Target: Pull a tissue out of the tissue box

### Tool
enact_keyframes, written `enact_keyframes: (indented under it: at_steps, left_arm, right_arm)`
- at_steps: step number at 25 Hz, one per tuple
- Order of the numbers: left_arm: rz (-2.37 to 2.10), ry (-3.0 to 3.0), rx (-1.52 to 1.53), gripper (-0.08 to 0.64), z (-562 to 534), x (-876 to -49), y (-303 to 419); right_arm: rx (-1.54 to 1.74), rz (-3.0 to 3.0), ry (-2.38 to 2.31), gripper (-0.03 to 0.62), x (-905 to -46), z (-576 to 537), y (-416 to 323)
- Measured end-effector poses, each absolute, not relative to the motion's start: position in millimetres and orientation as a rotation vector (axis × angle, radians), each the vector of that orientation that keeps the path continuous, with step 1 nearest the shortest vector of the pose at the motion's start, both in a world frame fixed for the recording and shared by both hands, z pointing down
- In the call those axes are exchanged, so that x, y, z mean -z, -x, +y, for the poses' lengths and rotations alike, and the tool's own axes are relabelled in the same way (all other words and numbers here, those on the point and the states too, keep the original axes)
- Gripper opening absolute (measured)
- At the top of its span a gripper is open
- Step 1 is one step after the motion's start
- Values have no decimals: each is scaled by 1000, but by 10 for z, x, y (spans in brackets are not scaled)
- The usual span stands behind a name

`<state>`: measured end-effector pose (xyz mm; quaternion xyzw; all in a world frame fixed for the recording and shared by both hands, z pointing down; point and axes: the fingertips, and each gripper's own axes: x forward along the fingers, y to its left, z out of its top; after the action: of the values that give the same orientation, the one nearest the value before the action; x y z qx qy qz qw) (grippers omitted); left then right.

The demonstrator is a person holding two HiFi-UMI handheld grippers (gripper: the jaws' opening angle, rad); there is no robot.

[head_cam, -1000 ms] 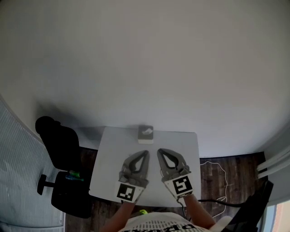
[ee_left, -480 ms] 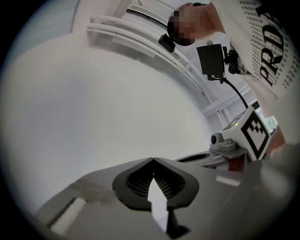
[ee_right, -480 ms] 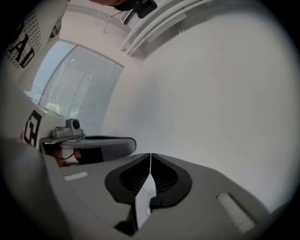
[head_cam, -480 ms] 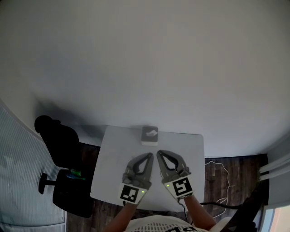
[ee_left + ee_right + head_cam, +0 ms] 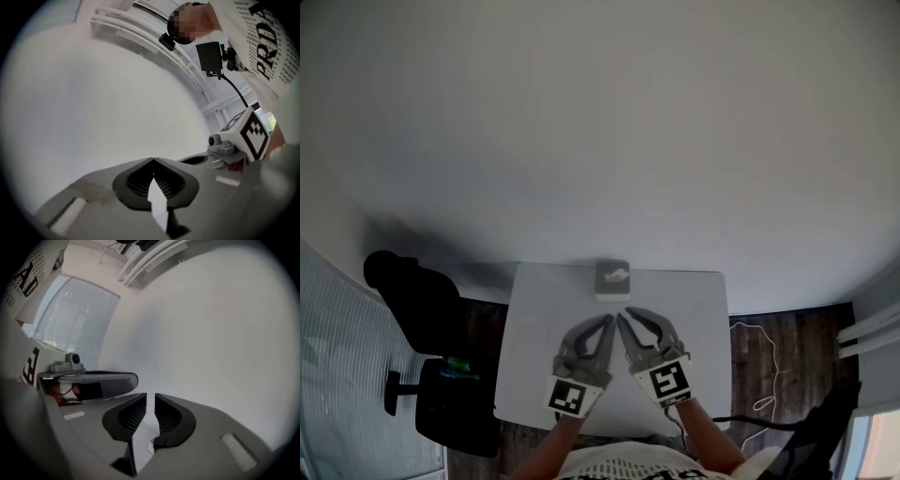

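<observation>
The grey tissue box (image 5: 612, 279) stands at the far edge of the white table (image 5: 534, 319), with a white tissue poking from its top. Both grippers hover over the table's middle, short of the box and pointing toward it. My left gripper (image 5: 607, 323) is shut with its tips touching (image 5: 153, 159) and nothing held. The jaws of my right gripper (image 5: 622, 319) are opening, with a narrow empty gap (image 5: 150, 397) between them. Each gripper view faces the bare wall and shows the other gripper beside it; the box is hidden there.
A black office chair (image 5: 412, 300) and a dark bin (image 5: 455, 398) stand left of the table. A thin cable (image 5: 755, 342) lies on the wood floor to the right. A plain white wall rises behind the table.
The two grippers have drawn closer together in front of the box, their tips now almost side by side. The box has stayed in place.
</observation>
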<state>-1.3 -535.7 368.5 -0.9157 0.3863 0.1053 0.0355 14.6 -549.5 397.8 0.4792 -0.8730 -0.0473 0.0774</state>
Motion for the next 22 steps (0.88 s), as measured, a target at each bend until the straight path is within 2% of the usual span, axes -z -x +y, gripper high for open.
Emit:
enact_keyframes:
  at_steps: [4,22]
  left_arm:
    - [1190,2837,-305,-8,-5511,-3832,4]
    - [1250,2934,-219,-8,-6467,-4906,-242]
  right_arm:
    - [112,-2583,-1421,78,-4172,-5690,-167]
    - [-67,-2501,-1444,92,-5219,-6678,-467]
